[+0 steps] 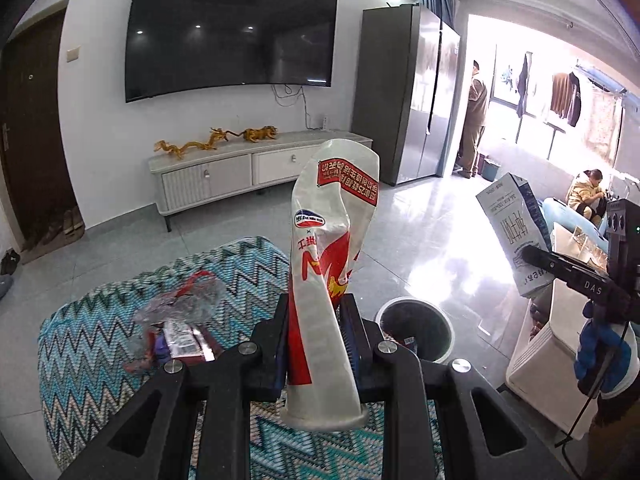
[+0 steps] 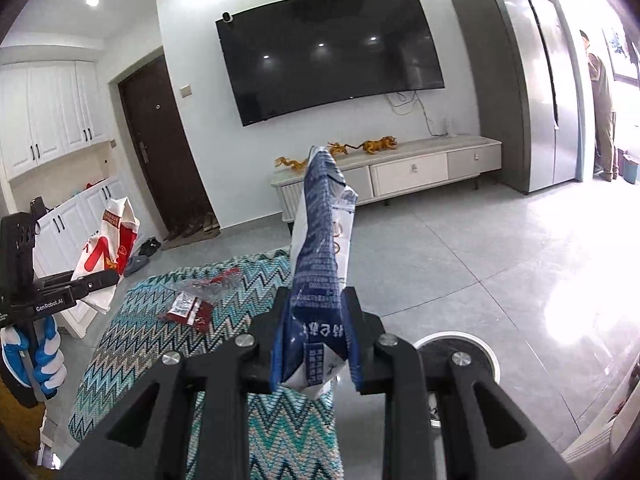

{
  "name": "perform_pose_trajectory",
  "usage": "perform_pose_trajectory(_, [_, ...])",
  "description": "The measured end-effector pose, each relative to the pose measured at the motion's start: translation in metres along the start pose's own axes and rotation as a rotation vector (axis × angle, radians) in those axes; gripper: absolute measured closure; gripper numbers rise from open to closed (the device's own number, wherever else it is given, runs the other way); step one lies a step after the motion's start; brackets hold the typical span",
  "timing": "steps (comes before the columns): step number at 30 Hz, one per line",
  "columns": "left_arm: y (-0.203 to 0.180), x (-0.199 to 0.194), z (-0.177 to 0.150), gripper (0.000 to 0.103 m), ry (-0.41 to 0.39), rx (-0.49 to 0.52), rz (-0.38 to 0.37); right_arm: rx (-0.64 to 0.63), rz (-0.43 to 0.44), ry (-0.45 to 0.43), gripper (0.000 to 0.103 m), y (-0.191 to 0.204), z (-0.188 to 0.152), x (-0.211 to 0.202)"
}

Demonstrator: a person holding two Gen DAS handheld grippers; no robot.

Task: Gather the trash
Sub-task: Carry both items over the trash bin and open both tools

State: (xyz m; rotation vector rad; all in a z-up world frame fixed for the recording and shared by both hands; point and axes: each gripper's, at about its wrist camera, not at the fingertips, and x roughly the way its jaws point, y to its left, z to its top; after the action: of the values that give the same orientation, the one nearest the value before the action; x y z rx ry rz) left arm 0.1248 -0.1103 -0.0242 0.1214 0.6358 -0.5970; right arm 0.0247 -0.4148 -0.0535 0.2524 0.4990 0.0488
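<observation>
- Two black two-finger grippers, each held in a blue-and-white gloved hand (image 2: pixel 34 364), both raised above the floor.
- One zigzag-patterned teal woven rug (image 1: pixel 100 344) lies near left, carrying a small pile of trash: one crumpled clear plastic wrapper (image 1: pixel 182 306) with red print and one flat dark red packet (image 2: pixel 188 310), touching each other.
- The left gripper (image 1: pixel 318 334) has its jaws pinching one squashed white paper cup (image 1: pixel 326 248) with red flame graphics, held upright with its rim nearest the camera; its Chinese writing reads upside down.
- The right gripper (image 2: pixel 316 336) has its jaws pinching one flattened blue-and-white carton (image 2: pixel 320 264), upright; Chinese print, too small to read.
- One round dark waste bin with a white rim (image 1: pixel 416 330) stands on the grey tiled floor, just right of the rug, below the two grippers.
- Readable writing: "DAS" on the right gripper's arm, "GenRobot.AI" on the left one's.
- Far wall: one black television (image 1: pixel 232 36), one pale low cabinet (image 2: pixel 400 168).
</observation>
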Motion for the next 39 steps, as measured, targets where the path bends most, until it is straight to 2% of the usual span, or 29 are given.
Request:
perform_pose_trajectory(6, [-0.061, 0.084, 0.010, 0.080, 0.112, 0.068, -0.064, 0.087, -0.071, 0.039, 0.079, -0.066, -0.020, 0.020])
perform_pose_trajectory(14, [-0.130, 0.214, -0.005, 0.080, 0.321, 0.125, -0.134, 0.280, -0.129, 0.157, 0.079, -0.167, -0.084, 0.085])
perform_pose_trajectory(22, [-0.176, 0.318, -0.026, 0.080, 0.494, 0.128, -0.211, 0.377, -0.162, 0.292, 0.079, -0.225, -0.127, 0.153])
perform_pose_trajectory(29, [-0.200, 0.376, -0.042, 0.078, 0.581, 0.112, -0.212, 0.432, -0.177, 0.353, 0.079, -0.247, -0.147, 0.190])
perform_pose_trajectory(39, [-0.209, 0.411, -0.040, 0.075, 0.586, 0.075, -0.237, 0.440, -0.197, 0.403, 0.078, -0.272, -0.154, 0.226])
